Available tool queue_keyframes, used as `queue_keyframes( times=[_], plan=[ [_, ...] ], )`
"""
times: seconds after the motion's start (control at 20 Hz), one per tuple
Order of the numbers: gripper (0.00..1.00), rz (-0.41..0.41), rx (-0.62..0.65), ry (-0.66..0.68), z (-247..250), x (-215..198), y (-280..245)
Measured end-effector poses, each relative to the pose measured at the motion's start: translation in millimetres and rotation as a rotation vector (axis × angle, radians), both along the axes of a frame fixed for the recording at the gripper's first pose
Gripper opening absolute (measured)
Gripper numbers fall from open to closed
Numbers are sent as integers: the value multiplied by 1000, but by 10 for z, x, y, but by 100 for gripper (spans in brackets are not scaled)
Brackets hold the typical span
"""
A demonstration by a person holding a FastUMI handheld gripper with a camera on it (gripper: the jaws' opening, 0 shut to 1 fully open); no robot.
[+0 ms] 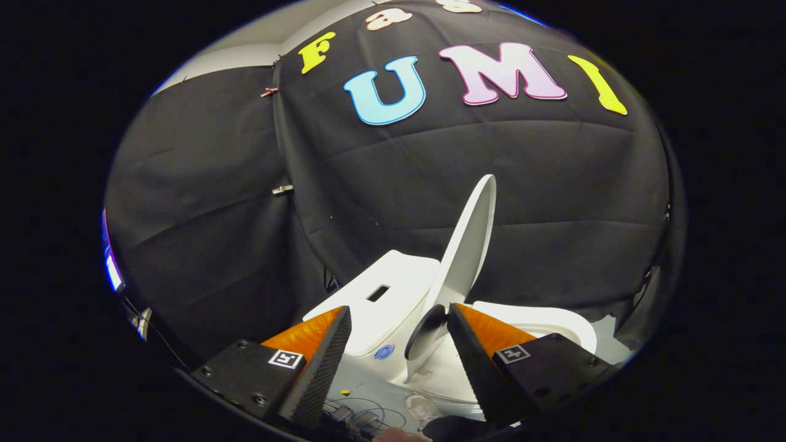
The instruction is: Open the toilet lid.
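In the gripper view, the tongs stand spread apart, grasping nothing. The toilet lid stands raised, nearly edge-on, just beyond and between their tips. The toilet is partly hidden behind the fingers; a small blue mark is unreadable.

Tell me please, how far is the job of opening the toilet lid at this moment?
Mostly done: the toilet lid stands raised, nearly upright, well off the seat and bowl. In hand: nothing, since the gripper is open, its fingers apart, with the lid's lower end just ahead between them. Left: perhaps tipping the lid fully back toward the tank, if it is not resting there yet; I cannot tell.
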State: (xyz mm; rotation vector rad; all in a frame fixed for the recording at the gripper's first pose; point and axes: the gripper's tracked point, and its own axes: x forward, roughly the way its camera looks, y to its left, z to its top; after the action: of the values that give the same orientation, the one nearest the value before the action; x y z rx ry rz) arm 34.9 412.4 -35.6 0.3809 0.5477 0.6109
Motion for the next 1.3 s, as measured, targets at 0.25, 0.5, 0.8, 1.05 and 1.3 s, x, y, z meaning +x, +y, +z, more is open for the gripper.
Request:
queue_keyframes(
  times=[0.25,0.5,0.8,1.05,1.3],
  plan=[
    [98,37,-15,-31,70,-40,231],
    [98,67,6,-56,131,-47,497],
    [98,128,5,-103,160,-49,947],
    [98,170,64,-105,133,-53,1299],
    [98,201,133,-25,126,-118,1427]
  ],
)
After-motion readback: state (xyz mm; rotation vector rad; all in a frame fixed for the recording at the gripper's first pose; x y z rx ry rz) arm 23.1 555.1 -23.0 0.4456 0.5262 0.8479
